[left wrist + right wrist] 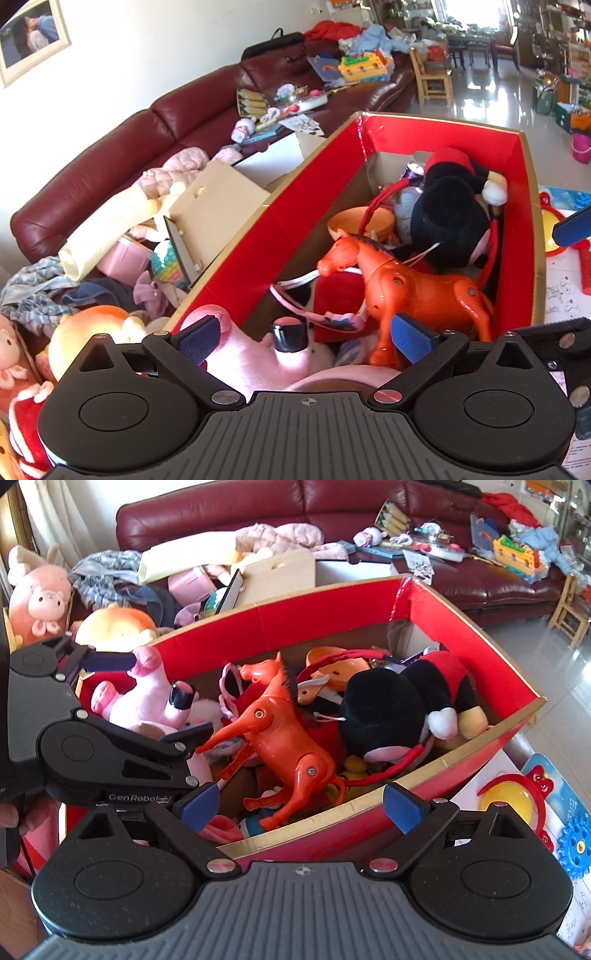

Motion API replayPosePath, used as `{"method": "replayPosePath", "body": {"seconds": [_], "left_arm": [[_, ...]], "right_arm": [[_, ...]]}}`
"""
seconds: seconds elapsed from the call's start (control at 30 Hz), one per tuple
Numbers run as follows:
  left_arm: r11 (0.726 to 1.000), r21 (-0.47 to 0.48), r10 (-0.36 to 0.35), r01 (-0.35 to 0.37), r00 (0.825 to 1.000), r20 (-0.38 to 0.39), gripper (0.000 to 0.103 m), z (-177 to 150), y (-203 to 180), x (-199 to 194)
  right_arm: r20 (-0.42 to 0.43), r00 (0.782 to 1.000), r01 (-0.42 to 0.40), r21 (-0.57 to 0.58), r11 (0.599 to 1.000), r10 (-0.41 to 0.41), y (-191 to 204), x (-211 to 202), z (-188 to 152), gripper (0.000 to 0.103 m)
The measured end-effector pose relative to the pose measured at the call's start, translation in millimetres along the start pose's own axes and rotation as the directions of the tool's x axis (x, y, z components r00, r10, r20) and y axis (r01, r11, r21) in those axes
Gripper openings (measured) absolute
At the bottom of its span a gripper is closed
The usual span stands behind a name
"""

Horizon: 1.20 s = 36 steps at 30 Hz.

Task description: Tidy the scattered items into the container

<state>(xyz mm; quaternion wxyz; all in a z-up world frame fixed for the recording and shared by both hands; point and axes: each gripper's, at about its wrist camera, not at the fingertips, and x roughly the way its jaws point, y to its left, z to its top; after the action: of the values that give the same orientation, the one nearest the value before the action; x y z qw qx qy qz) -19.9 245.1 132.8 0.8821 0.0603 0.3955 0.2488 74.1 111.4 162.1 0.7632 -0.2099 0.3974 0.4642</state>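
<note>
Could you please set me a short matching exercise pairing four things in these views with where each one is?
Things:
1. orange horse
2. black and red plush
3. pink plush pig
4. yellow dome toy

Places:
A. outside the red box, to its right
B. between the open left tongs
C. standing in the box's middle
D. lying at the box's right end

Pairs: 1-C, 2-D, 3-B, 4-A

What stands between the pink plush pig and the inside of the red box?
Nothing visible does. The pink plush pig lies between the open left gripper's fingers at the red box's open end, beside the orange horse.
</note>
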Motion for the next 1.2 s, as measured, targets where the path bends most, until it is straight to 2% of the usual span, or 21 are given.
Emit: {"method": "replayPosePath", "body": {"seconds": [0.2,0.4,0.43,0.53,0.6,0.7,0.9,1.07,1.2], "left_arm": [[1.000,0.014,0.004,-0.004,1.000,-0.006,0.103,-1,14,0],[0.998,0.066,0.010,-0.010,1.000,0.002,0.103,-2,19,-7],[0.997,0.074,-0.005,0.004,1.000,0.009,0.103,-2,19,-10],[0.992,0.070,-0.108,0.107,0.994,0.007,0.103,2,23,-15],[0.988,0.080,-0.135,0.134,0.991,0.006,0.102,4,20,-15],[0.985,0.114,-0.129,0.131,0.991,-0.030,0.102,9,11,-3],[0.985,0.115,-0.117,0.129,0.987,-0.111,0.102,20,4,30],[0.986,0.081,-0.136,0.149,0.980,-0.145,0.103,24,2,49],[0.983,0.114,-0.124,0.144,0.978,-0.165,0.102,23,-4,54]], "right_arm": [[-0.029,1.000,0.010,-0.047,0.999,-0.011,4,3,0,0.098],[-0.067,0.998,-0.004,-0.073,0.997,-0.001,6,11,0,0.098],[-0.074,0.997,-0.007,-0.078,0.997,0.001,7,13,-1,0.099],[-0.098,0.995,-0.018,-0.095,0.995,0.009,9,18,-1,0.099],[-0.107,0.994,-0.013,-0.116,0.993,0.000,12,21,0,0.102],[-0.122,0.992,-0.008,-0.173,0.985,-0.013,18,25,3,0.103],[-0.157,0.987,-0.007,-0.236,0.972,-0.031,27,38,13,0.103],[-0.206,0.977,0.002,-0.267,0.964,-0.059,30,60,15,0.103],[-0.234,0.970,-0.003,-0.282,0.959,-0.065,32,70,14,0.103]]}}
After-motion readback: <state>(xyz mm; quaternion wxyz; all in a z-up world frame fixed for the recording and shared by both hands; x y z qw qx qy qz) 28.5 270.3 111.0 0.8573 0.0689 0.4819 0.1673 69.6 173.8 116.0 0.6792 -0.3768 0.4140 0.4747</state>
